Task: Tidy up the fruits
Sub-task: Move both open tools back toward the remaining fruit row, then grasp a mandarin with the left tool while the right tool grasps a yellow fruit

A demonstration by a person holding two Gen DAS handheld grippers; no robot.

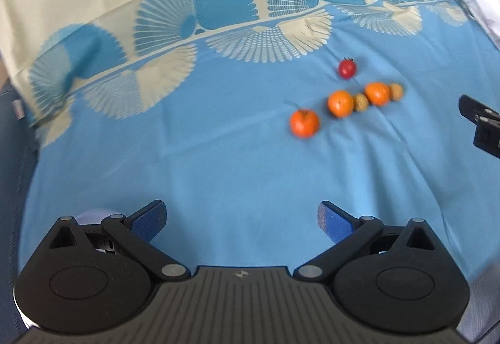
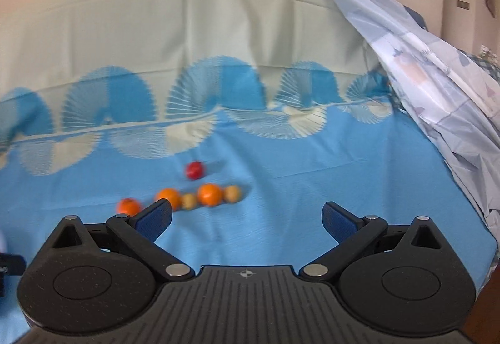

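Fruits lie in a loose cluster on a blue cloth (image 1: 218,156) spread over a flat surface, and nothing is between the jaws of either gripper. In the left wrist view the left gripper (image 1: 242,219) hangs over bare blue cloth with its blue-padded fingers (image 1: 150,219) spread wide apart, well short of the cluster, which sits ahead and to the right. Nearest in that view is an orange fruit with a small stem (image 1: 304,123), lying a little apart from the others. Beyond it runs a short slanting row in which neighbours touch or nearly touch: an orange (image 1: 340,103), a small tan-brown fruit (image 1: 361,102), a second orange (image 1: 377,93) and another small tan-brown fruit (image 1: 396,92). Behind the row, by itself, sits a small red fruit with a dark stem (image 1: 347,68); whether it is a tomato the blur leaves unclear. At the right edge of that view a black part of the right gripper (image 1: 482,128) juts in. In the right wrist view the right gripper (image 2: 247,219) also stands wide open and empty over the cloth, its left fingertip overlapping the nearest fruits in the picture without clearly touching them. Farther on, the cloth's blue field ends in a band of blue and cream fan shapes (image 1: 197,9), and past that the cloth is plain cream. Toward the far right corner a pale, patterned sheet (image 2: 437,78) hangs in folds over the cloth's right edge. Both views are blurred.
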